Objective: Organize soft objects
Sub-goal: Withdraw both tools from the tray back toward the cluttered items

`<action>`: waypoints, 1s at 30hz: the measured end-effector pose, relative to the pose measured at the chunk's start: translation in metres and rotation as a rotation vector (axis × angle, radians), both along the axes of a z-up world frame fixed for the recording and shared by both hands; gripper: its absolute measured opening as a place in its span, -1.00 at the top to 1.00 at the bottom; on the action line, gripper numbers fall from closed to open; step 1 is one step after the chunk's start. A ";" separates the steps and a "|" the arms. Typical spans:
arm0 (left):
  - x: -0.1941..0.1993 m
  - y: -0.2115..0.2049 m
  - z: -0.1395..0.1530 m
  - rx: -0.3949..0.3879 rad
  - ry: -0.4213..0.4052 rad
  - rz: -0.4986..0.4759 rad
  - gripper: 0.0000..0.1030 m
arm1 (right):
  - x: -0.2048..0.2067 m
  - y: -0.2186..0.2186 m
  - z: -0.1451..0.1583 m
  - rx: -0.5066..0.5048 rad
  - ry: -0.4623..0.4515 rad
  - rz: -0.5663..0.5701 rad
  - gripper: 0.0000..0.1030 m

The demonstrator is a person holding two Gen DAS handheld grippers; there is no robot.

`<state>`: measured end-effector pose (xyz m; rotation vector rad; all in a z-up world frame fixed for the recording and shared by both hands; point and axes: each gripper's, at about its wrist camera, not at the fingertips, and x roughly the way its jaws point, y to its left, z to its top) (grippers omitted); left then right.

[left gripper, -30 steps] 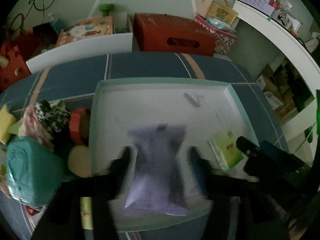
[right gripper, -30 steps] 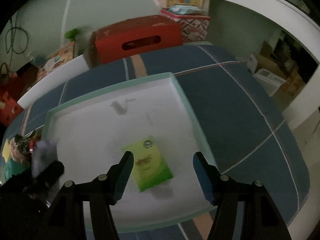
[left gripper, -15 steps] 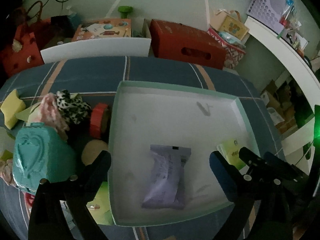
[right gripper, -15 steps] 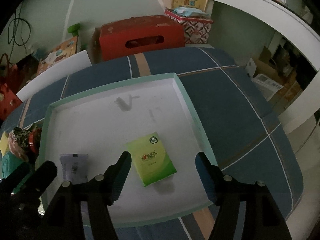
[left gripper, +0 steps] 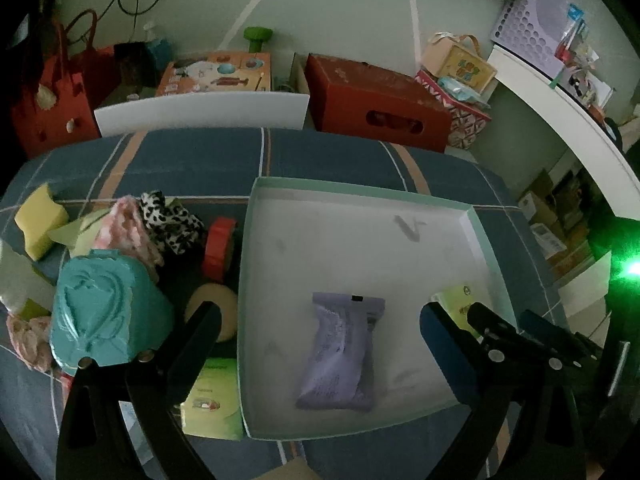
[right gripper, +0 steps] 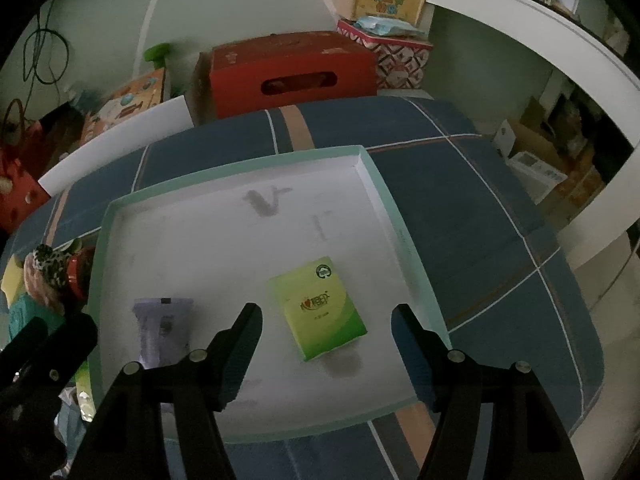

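Left view: right claw (left gripper: 496, 332) covers most of the green pack (left gripper: 456, 300). Second green pack (left gripper: 212, 400) sits half behind the left claw's finger (left gripper: 188, 352). Right view: purple pouch (right gripper: 162, 328), lower end hidden by claw arm. Pack print too small to read.

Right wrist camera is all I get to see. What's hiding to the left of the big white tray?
Observer: A pile of soft stuff on the blue cloth. The biggest is a teal thing with a heart shape pressed into it.
Operator: Is there a sponge?
Observer: Yes, a yellow sponge at the far left end of the pile.
Operator: Is the other gripper holding something?
Observer: No. The left gripper has just been opening and its jaws stand wide. The purple packet lies in the tray between them, touching neither pad.
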<state>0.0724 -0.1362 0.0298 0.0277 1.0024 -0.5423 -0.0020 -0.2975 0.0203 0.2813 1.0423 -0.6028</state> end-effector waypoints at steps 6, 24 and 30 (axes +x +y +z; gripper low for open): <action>-0.003 0.005 0.009 -0.004 -0.025 0.010 -0.94 | 0.001 0.001 0.000 -0.002 -0.003 0.000 -0.62; -0.005 0.072 0.042 -0.067 -0.102 0.181 -0.94 | 0.008 0.037 0.013 -0.018 -0.034 0.102 -0.65; 0.000 0.115 0.048 -0.092 -0.100 0.296 -0.94 | 0.014 0.062 0.015 0.002 -0.048 0.180 -0.65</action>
